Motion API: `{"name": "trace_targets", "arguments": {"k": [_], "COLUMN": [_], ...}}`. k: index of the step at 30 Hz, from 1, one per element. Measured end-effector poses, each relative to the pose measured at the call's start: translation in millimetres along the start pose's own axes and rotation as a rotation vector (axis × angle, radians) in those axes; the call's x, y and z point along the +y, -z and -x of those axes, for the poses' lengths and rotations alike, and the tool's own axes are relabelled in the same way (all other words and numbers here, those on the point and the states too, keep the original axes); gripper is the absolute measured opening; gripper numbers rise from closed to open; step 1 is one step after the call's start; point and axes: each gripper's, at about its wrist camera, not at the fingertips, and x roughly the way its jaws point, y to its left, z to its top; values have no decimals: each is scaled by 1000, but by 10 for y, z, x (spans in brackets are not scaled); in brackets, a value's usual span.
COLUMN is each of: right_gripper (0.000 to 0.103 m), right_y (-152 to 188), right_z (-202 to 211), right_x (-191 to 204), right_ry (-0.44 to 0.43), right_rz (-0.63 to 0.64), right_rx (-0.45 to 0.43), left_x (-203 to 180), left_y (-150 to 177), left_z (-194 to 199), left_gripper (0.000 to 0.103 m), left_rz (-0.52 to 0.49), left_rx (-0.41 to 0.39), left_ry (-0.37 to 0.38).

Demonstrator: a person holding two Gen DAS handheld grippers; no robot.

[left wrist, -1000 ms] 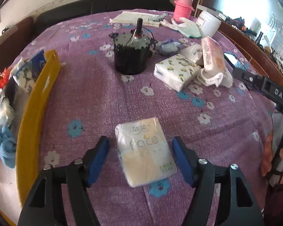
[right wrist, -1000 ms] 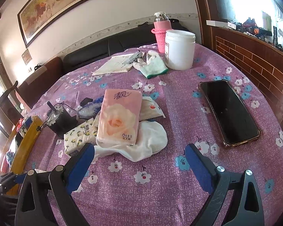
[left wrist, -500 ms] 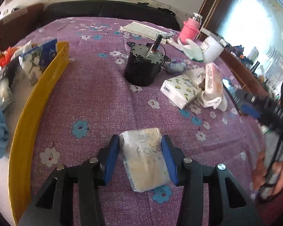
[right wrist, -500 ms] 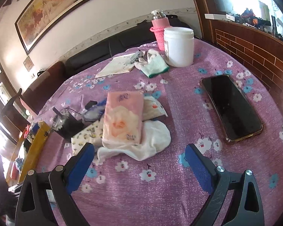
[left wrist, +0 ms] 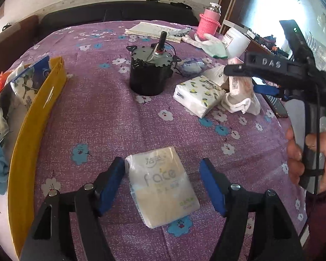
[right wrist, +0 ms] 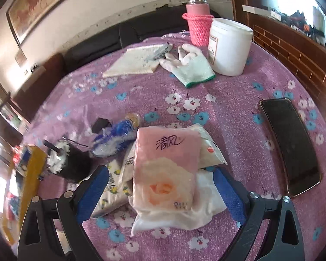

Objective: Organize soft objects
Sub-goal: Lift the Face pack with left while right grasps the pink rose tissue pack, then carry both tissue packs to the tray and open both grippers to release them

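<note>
1. Since the earlier frames, the left hand-held gripper [left wrist: 162, 186] had squeezed in on the yellow tissue pack [left wrist: 162, 187] and just spread apart again; the right hand-held gripper [right wrist: 160, 192] had pushed forward to the pile.
2. That pack lay flat on the desk [left wrist: 102, 113], lower centre of the left view, between the blue pads, the left pad just beside it and the right one apart.
3. On the right, the spread jaws straddled the pink tissue pack [right wrist: 166, 167], which rested on a white cloth [right wrist: 180, 215] at lower centre, pressing nothing.
4. I judged both grasps as pending.
5. Next, each needed to close squarely on its pack, then lift it toward the yellow tray [left wrist: 32, 117] at the left edge.
</note>
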Motion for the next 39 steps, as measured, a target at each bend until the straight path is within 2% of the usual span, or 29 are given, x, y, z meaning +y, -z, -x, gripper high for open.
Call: {"name": "trace_targets", "arguments": {"k": [2,3,5,8,10,14,17,24,29,32,35,39], "right_gripper": [75,57,57,57,57,58,59,59,59,59,59,59], "right_y": [15,21,49,98,121,224,329,608,764,859,927,976], "right_z": [-9,-12,35,224,366,801,1029,1326,1337,1273,1190,1047], "right_x": [9,-6,-53,-106,-115,-134,-92,288,735,1084,1395,1818], "right_ry": [-5,-12,-40,-78,-95,-153,-185,-241,-321,-366,-397,-424], "right_rz": [10,10,-10,-25,-29,-35,-20,89,170,237,293,356], "right_rx": [8,19,14,-16,-38,-99,-125,-135,-105,-74,-42,-3], "left_x": [15,31,102,242,277,250,205,212,519,812,1195,1722], "left_y": [5,5,6,19,30,70,97,246,362,433,531,677], "left_z": [11,20,41,81,112,253,342,733,1223,1452,1612,1675], "left_gripper": [57,55,49,47,47,47,47,47,47,47,47,47], "left_rz": [13,22,60,131,153,137,116,151,222,270,336,454], "left_rx": [-6,-9,-20,-40,-54,-124,-162,-176,-223,-249,-261,-251], "left_ry": [-24,-27,-4,58,72,122,130,181,142,78,-19,-82]}}
